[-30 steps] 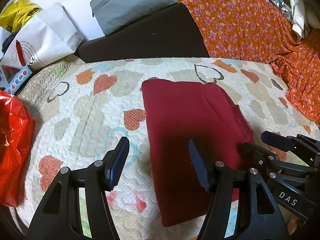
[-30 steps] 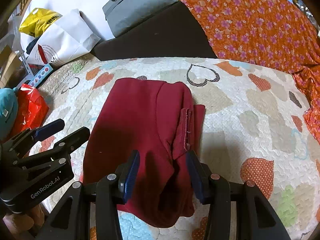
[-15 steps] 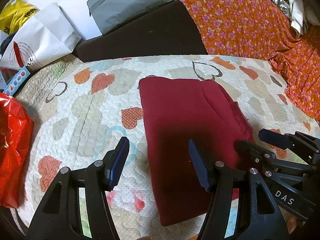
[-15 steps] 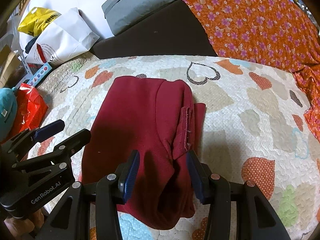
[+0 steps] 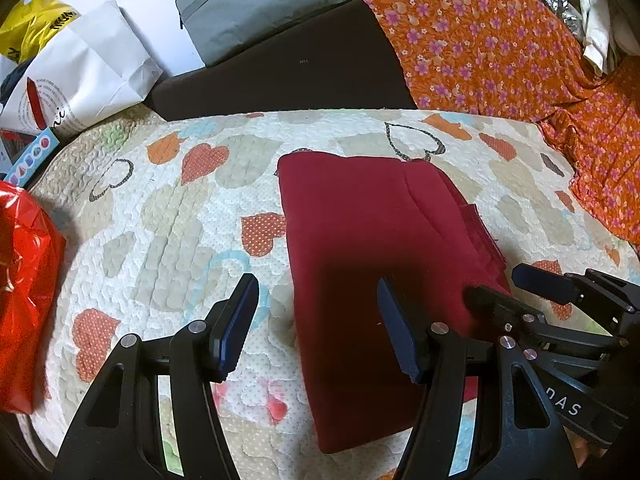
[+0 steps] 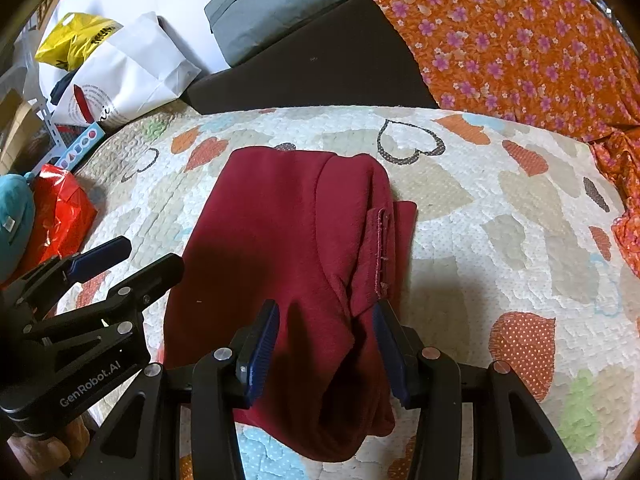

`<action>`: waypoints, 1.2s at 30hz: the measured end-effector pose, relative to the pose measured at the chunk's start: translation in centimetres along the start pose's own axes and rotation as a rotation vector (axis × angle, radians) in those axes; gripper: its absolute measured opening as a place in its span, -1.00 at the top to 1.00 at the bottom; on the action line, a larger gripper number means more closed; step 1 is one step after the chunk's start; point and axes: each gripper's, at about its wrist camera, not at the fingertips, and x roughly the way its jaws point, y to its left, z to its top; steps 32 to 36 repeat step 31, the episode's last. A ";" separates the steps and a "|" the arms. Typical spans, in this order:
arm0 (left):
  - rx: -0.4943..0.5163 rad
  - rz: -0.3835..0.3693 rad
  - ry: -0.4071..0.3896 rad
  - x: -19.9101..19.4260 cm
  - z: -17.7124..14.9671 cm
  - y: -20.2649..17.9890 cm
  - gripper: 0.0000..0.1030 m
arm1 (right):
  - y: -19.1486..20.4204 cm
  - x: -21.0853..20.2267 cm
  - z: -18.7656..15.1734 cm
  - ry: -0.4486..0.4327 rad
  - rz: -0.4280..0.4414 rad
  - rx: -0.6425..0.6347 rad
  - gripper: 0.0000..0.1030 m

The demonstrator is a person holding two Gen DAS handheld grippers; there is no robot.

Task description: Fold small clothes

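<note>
Heart-print quilted bedspread [image 5: 168,216] under us | folded dark-red fabric garment [image 5: 372,240] lies mid-quilt | our left gripper [image 5: 316,328] gapes at 6 o'clock, nothing held | right gripper [image 6: 324,352] open, straddling garment's near edge

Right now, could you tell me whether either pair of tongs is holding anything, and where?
Nothing is held: the left tongs and right tongs both hover open over the folded red garment.

A plain dark-red folded garment [image 5: 372,248] lies on a white quilted bedcover [image 5: 168,208] patterned with orange, beige and outlined hearts. The draped orange cloth [image 5: 488,52] carries small purple flowers.
</note>
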 end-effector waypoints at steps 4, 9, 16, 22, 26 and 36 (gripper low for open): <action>-0.010 -0.007 -0.005 -0.1 0.0 0.1 -0.20 | 0.1 0.0 0.0 -0.001 0.009 0.007 0.09; -0.015 -0.009 -0.007 -0.1 -0.1 0.2 -0.20 | 0.3 0.1 0.0 0.000 0.009 0.000 0.09; -0.026 -0.009 0.005 -0.1 0.1 0.4 -0.20 | 0.4 0.2 -0.1 0.002 0.012 0.001 0.09; 0.005 0.006 -0.007 0.0 0.1 0.1 -0.20 | 0.4 0.3 -0.1 0.006 0.016 0.002 0.09; 0.002 0.016 -0.013 -0.1 0.0 0.0 -0.20 | 0.3 0.3 -0.2 0.005 0.016 0.006 0.09; -0.008 0.013 -0.009 0.0 0.0 0.1 -0.20 | 0.2 0.0 -0.2 -0.004 0.014 0.007 0.09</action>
